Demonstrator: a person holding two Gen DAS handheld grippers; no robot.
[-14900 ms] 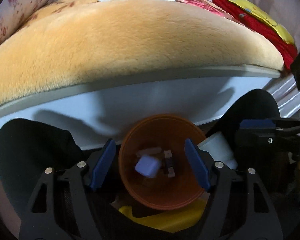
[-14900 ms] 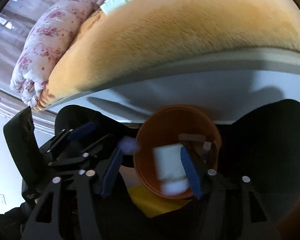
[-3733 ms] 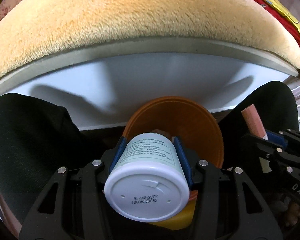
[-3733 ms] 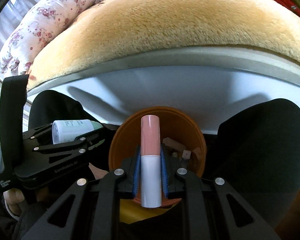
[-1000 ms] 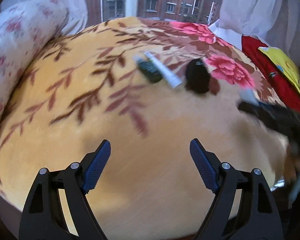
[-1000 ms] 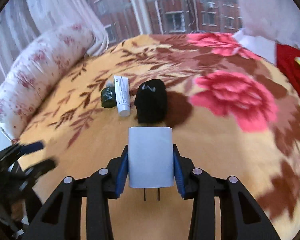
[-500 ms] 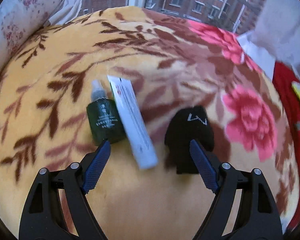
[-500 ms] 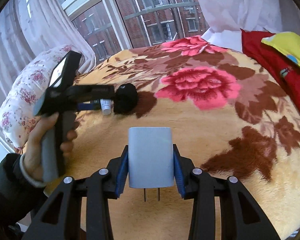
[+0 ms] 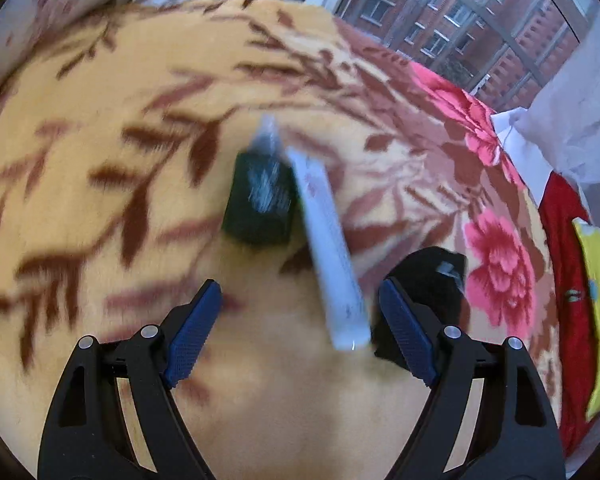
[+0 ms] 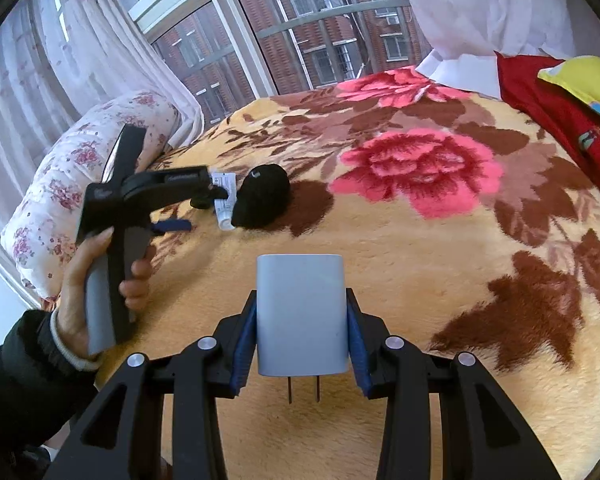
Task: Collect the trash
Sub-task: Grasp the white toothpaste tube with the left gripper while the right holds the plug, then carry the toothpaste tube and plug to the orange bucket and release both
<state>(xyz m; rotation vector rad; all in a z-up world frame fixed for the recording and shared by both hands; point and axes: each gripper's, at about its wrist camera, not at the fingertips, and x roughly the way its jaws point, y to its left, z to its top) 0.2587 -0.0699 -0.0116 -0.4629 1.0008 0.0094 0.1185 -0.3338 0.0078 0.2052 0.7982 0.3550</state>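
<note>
A white tube [image 9: 332,248] lies on the flowered blanket [image 9: 100,184] of the bed, running lengthwise toward the left wrist camera, its near end reaching between the blue pads of the left tool [image 9: 300,332]. Just to the tube's left, touching or nearly so, lies a dark green bottle [image 9: 260,204] with a pale cap pointing away (the whole view is smeared by motion, so the label cannot be read). On the tube's other side sits a black bundle [image 9: 436,280], partly hidden behind the tool's right pad. The left tool stands wide, with nothing between its pads.

In the right wrist view, the right tool [image 10: 302,340] is clamped on a pale grey plug adapter [image 10: 302,316], held upright with its two metal prongs pointing down, above the blanket. Farther off, the person's left hand [image 10: 96,276] grips the left tool's handle, the tool reaching over the tube and the black bundle. A floral pillow [image 10: 60,184] lies at the bed's left edge, a red cloth [image 10: 556,108] with a yellow patch at the right, and a window [image 10: 300,28] with brick buildings beyond.
</note>
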